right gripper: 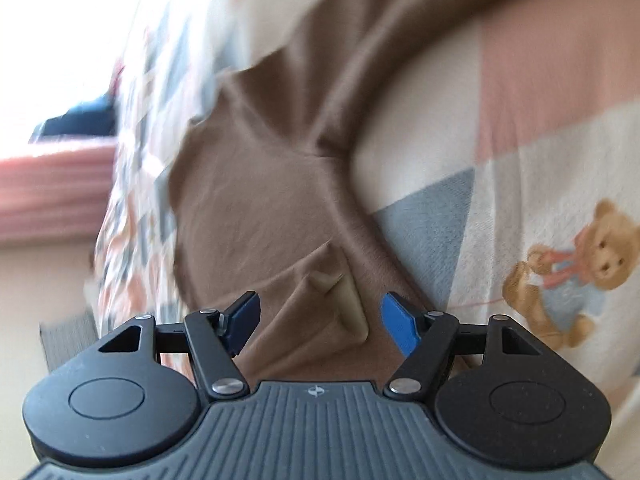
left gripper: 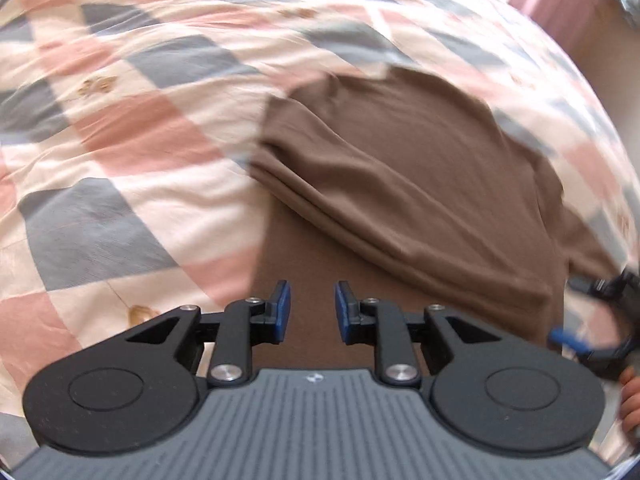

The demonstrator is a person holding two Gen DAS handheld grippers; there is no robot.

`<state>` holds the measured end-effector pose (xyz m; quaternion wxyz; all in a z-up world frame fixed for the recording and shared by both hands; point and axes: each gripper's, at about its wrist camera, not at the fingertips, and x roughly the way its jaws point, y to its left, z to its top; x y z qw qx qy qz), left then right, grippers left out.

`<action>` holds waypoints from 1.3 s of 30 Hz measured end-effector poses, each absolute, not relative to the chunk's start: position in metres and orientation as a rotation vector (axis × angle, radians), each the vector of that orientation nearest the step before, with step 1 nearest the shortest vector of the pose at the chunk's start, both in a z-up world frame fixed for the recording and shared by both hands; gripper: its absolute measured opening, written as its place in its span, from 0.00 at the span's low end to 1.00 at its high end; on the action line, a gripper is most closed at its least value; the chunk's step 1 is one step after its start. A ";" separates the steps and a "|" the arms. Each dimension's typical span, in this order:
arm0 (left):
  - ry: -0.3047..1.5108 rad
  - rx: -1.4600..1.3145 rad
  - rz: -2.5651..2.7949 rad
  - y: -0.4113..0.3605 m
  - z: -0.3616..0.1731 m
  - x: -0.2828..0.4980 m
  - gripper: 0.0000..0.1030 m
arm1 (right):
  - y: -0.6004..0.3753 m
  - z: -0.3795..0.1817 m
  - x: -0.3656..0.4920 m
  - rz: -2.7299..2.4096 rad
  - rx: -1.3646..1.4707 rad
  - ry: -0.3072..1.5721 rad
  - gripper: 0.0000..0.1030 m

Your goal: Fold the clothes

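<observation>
A brown shirt (left gripper: 400,168) lies on a checked bedspread (left gripper: 120,128), its far part folded back over the near part in a doubled edge. My left gripper (left gripper: 312,308) hovers open just above the shirt's near flat part, nothing between its blue pads. In the right wrist view the same brown shirt (right gripper: 256,200) fills the middle, with its neckline and a pale label (right gripper: 352,304) showing. My right gripper (right gripper: 320,320) stands wide open around that label area, touching no cloth. The right gripper (left gripper: 600,320) also shows at the left wrist view's right edge.
The bedspread (right gripper: 520,140) has pink, grey and cream squares and a teddy bear print (right gripper: 580,268). A person's fingers (left gripper: 630,400) show at the right edge. A pink surface (right gripper: 52,184) and bright window light lie beyond the bed's left side.
</observation>
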<state>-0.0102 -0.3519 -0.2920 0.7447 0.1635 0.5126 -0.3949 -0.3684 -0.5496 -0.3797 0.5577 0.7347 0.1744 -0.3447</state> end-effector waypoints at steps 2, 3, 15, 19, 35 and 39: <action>1.116 0.322 -0.863 -0.348 -0.291 0.005 0.23 | -0.553 -0.390 -0.362 -0.830 1.776 0.378 0.68; 1.114 0.318 -0.863 -0.348 -0.291 0.011 0.23 | -0.557 -0.392 -0.357 -0.839 1.772 0.381 0.66; 1.092 0.249 -0.982 -0.392 -0.282 0.108 0.22 | -0.586 -0.261 -0.339 -0.792 1.146 0.397 0.04; 1.166 0.190 -1.004 -0.428 -0.306 0.137 0.22 | -0.593 -0.290 -0.364 -0.907 1.225 0.525 0.04; 1.051 0.181 -1.158 -0.503 -0.344 0.151 0.02 | -0.571 -0.280 -0.366 -0.906 0.958 0.360 0.04; 1.018 0.283 -1.143 -0.497 -0.356 0.140 0.03 | -0.586 -0.292 -0.355 -0.959 0.871 0.437 0.04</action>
